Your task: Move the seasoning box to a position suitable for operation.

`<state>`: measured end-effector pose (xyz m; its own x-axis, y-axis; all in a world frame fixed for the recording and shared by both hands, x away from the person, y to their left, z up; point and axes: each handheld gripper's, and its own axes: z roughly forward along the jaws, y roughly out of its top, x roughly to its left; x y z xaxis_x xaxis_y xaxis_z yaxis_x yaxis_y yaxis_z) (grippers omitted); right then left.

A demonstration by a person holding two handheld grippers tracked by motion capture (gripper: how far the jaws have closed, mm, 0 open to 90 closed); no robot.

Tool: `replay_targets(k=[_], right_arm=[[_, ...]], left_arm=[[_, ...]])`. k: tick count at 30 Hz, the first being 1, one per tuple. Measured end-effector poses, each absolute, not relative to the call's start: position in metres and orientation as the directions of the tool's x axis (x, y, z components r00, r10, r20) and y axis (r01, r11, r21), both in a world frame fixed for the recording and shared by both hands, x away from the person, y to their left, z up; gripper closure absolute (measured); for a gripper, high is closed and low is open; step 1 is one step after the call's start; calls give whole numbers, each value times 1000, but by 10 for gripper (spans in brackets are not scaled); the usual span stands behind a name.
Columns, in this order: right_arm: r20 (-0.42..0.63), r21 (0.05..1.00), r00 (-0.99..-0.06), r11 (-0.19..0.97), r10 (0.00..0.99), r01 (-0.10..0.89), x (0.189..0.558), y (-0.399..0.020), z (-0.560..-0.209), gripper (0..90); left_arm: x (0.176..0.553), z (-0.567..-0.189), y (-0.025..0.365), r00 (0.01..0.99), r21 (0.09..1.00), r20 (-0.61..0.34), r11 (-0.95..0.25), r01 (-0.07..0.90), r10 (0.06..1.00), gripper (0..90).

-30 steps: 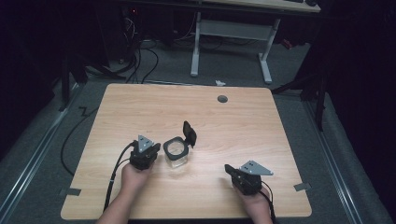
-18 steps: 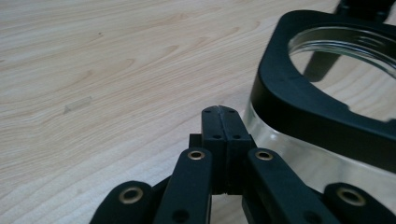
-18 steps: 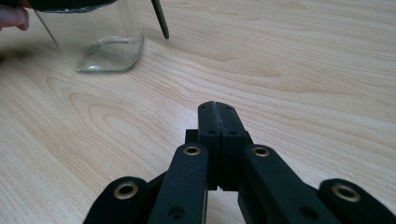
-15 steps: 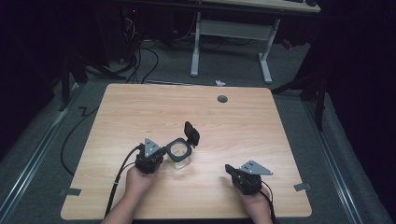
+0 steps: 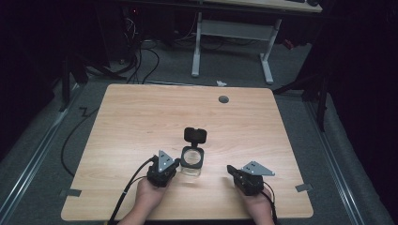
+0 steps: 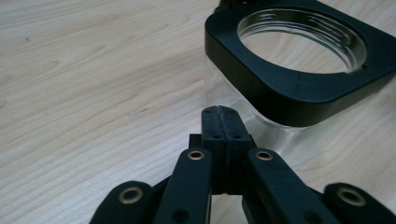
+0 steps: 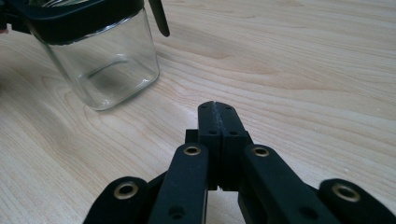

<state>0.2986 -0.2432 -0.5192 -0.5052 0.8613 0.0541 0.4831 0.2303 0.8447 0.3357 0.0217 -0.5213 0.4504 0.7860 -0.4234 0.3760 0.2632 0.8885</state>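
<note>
Closing in over the last second, the left gripper (image 5: 165, 168) now sits just beside the square clear glass jar with a black collar and flipped-up black lid (image 5: 192, 159), near the light wooden worktop's (image 5: 141, 117) front edge. Its jaws are pressed together, empty. The right gripper (image 5: 245, 177), equally pinched shut, rests well apart from the jar, suggesting a nudge or brace rather than a grasp.
</note>
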Motion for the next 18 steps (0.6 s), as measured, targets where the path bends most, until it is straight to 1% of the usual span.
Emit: replay_targets(k=[18], right_arm=[[50, 843, -508, 236, 860, 482, 299, -242, -520, 900]], left_arm=[[326, -523, 21, 457, 878, -446, 278, 389, 770, 900]])
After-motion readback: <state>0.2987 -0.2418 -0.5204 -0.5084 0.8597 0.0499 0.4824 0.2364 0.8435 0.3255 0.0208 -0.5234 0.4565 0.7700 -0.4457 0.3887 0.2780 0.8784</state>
